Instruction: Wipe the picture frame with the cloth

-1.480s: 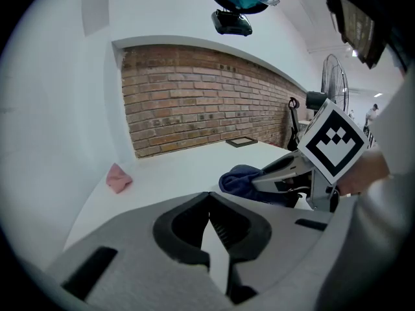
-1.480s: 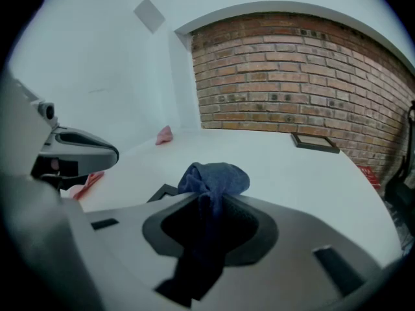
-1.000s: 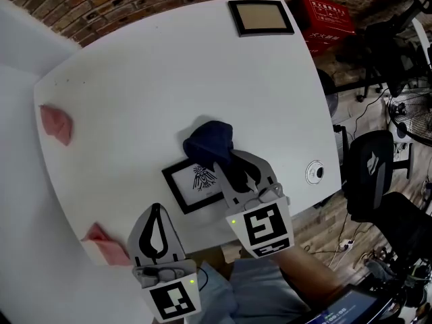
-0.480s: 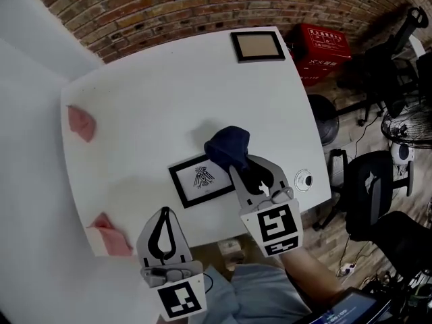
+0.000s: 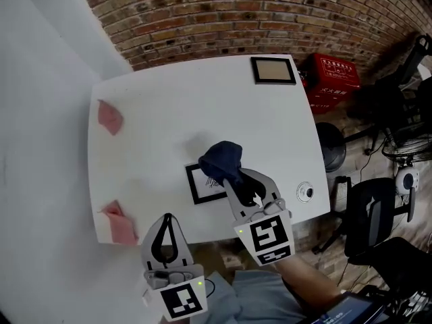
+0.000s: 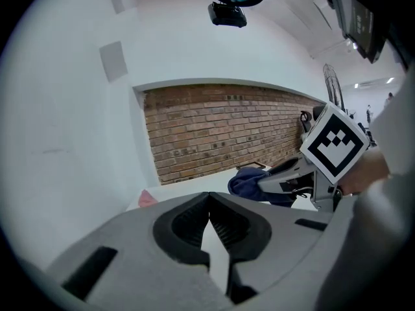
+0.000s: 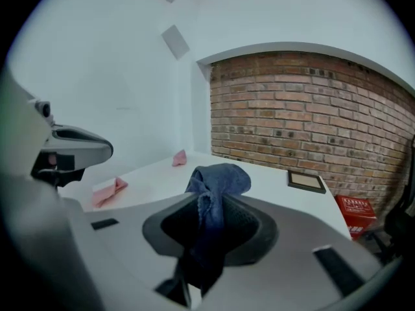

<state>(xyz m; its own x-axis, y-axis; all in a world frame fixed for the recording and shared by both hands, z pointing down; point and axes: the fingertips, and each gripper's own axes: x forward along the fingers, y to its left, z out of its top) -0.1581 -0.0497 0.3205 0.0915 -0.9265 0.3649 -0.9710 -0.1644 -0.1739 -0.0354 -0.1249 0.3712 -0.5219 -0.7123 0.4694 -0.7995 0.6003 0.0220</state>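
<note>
Setting: a white bench [image 5: 169,106] against a red brick wall [image 5: 270,12], with wooden floor along its 3 o'clock side.

1. Picture frame [image 5: 202,189]. It has a black border, a white mat and a small dark print. It lies flat at the bench's 6 o'clock, close to the front edge.

2. Cloth [image 5: 221,159]. It is dark blue and bunched, and it sits over the picture frame's 1 o'clock corner, hiding it. I cannot tell whether it presses on the glass.

3. My right gripper [image 5: 229,175]. It reaches in from 5 o'clock. My fingers [image 7: 249,229] are closed on the cloth, which fills the gap between them and bulges out past the tips.

4. My left gripper [image 5: 167,219]. I hold it off the bench's front edge at 7 o'clock, well apart from the picture frame. Its fingers [image 6: 181,222] meet at the tips and are empty.

5. Second frame [image 5: 273,70]. It has a black border and a tan panel, and it lies flat at the bench's 1 o'clock corner.

6. Pink rag [image 5: 109,117], crumpled, near the 10 o'clock edge.

7. Folded pink rag [image 5: 120,225], at the 8 o'clock corner.

8. Round fitting [image 5: 305,192], set in the bench top at 4 o'clock.

9. Red crate [image 5: 333,76], on the floor just beyond the 2 o'clock corner.

10. Black office chair [image 5: 368,211], on the floor at 4 o'clock.
</note>
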